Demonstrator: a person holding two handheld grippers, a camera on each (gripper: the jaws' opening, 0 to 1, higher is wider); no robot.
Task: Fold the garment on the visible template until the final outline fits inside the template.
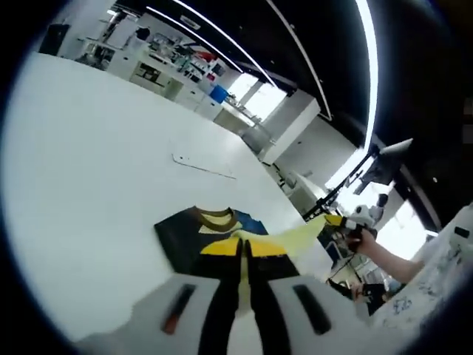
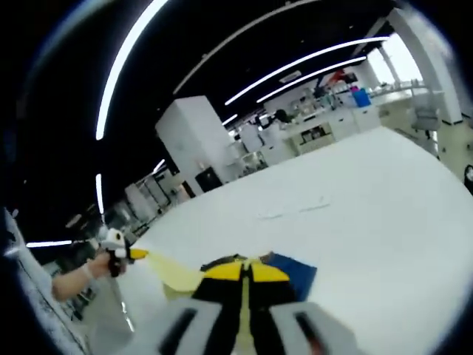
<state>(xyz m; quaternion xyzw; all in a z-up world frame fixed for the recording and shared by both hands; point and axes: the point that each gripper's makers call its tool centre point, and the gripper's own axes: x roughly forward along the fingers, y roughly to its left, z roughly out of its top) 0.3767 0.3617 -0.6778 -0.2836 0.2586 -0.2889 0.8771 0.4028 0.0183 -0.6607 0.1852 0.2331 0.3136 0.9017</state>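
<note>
A: Both grippers, left [image 1: 244, 292] and right [image 2: 247, 303], are clamping their fingers on the garment [image 1: 214, 237], lifting its yellow hem off the tabletop [image 1: 96, 185].

B: Beyond the garment, no template is showing; the fabric risks slipping, folding crooked.

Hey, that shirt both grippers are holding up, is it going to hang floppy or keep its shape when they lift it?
Probably floppy: the shirt sags in a yellow band between the left gripper and the right gripper. Likely light, since pinched edges hold it up. The part on the white table lies flat, so it should drape and drag.
</note>
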